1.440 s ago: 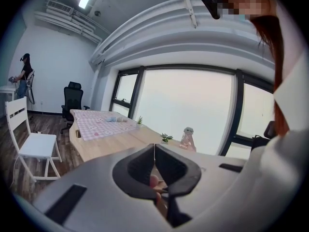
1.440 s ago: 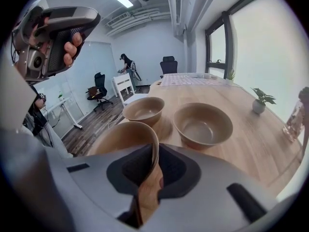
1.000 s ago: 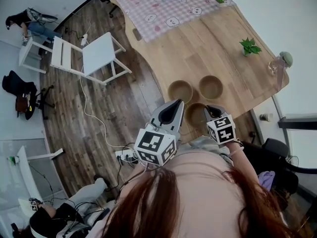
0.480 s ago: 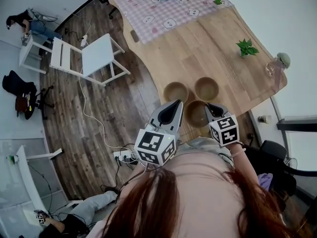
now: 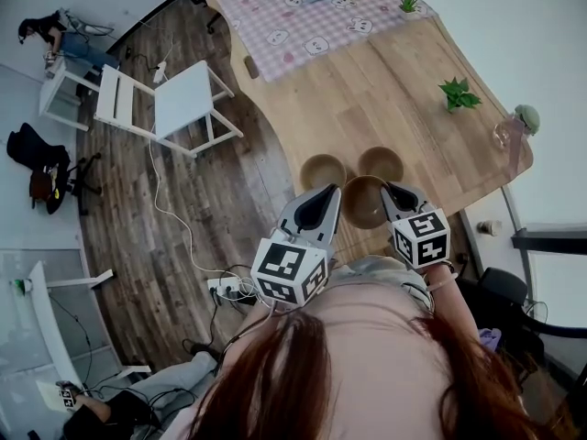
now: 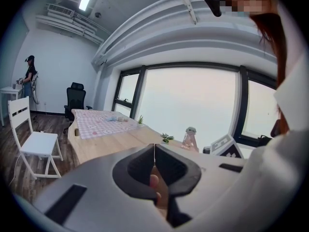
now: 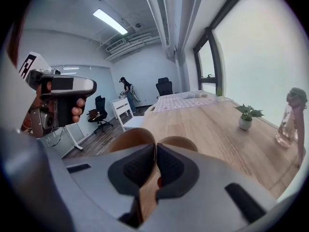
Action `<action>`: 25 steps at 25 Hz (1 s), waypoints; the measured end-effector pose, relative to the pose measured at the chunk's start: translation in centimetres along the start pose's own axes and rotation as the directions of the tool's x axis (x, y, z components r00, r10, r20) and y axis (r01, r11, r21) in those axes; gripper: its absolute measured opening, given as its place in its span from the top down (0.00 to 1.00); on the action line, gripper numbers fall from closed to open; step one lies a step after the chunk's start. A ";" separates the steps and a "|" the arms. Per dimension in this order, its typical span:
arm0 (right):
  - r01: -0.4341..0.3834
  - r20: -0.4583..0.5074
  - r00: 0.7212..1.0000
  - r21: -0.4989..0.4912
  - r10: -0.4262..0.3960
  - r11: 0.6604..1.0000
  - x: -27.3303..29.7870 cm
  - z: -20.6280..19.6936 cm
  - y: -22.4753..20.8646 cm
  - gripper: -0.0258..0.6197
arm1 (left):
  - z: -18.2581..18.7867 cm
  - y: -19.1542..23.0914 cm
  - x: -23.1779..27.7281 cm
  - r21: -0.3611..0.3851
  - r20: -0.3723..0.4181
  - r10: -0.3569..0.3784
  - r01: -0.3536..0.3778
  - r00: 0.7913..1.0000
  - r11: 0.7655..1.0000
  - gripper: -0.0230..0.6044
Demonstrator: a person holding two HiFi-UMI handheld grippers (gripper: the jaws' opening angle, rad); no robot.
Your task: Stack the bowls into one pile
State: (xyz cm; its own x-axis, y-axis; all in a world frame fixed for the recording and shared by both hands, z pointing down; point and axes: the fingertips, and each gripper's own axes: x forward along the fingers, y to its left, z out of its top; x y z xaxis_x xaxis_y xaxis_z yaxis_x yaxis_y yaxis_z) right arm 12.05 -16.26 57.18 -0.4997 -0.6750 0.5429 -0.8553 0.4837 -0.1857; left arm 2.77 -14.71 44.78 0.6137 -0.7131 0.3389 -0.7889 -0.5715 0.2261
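Observation:
Three wooden bowls show in the head view. Two rest side by side on the wooden table: a left bowl and a right bowl. The third bowl hangs just in front of them, above the table's near edge, with my right gripper shut on its rim. In the right gripper view that held bowl fills the space left of the jaws, and a resting bowl lies behind. My left gripper hovers left of the held bowl, jaws together with nothing between them.
A checked cloth covers the table's far end. A small potted plant and a glass bottle stand at the right side. A white chair and floor cables lie left of the table.
My right gripper has risen with the bowl in its grip, bringing it closer to the two resting bowls. The left gripper has stayed where it was.

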 end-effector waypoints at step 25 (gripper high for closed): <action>0.133 0.092 0.985 0.104 -0.143 0.986 1.2 2.8 -6.3 0.93 | 0.1 1.1 0.7 -0.012 -0.005 0.042 -0.042 0.999 0.999 0.95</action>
State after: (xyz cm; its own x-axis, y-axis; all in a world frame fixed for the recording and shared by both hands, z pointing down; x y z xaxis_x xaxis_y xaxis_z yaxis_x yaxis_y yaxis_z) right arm 16.47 -21.70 56.75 -0.3827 -0.7854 0.4866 -0.9239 0.3288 -0.1959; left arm 2.31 -15.90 45.13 0.5798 -0.7343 0.3530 -0.8144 -0.5359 0.2229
